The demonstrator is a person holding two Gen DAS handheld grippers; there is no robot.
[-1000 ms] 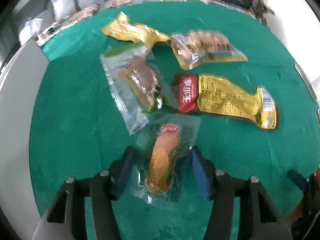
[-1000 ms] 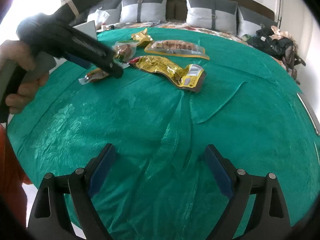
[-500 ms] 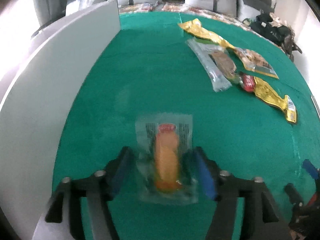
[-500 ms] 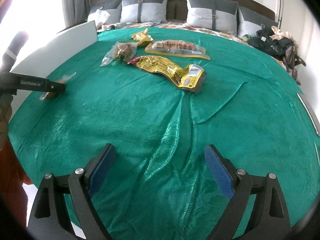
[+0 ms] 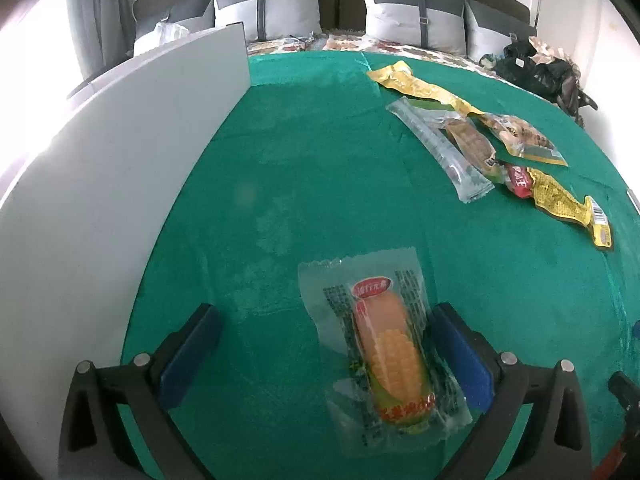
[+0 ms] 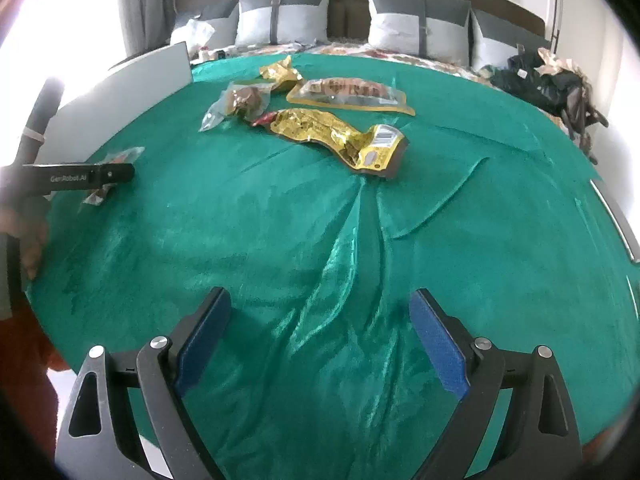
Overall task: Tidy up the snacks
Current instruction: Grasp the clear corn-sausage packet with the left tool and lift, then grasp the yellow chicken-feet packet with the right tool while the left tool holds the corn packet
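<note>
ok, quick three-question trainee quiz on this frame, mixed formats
1. True or false: the left gripper is clamped on the corn snack.
2. How many packets lie in the far cluster? A) two B) four C) six
3. Fill in: the snacks lie on a ____ cloth.

Key: 1 false, its jaws have just been opening and stand wide, the packet lying loose between them. 2 B. 3 green.

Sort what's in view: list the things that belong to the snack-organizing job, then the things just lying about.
Job:
corn sausage packet, between the open jaws of the left gripper
yellow snack packet
clear packet with brown snack
clear-window yellow packet
crumpled gold packet

Lying about:
pillows
dark clothes heap
grey board
</note>
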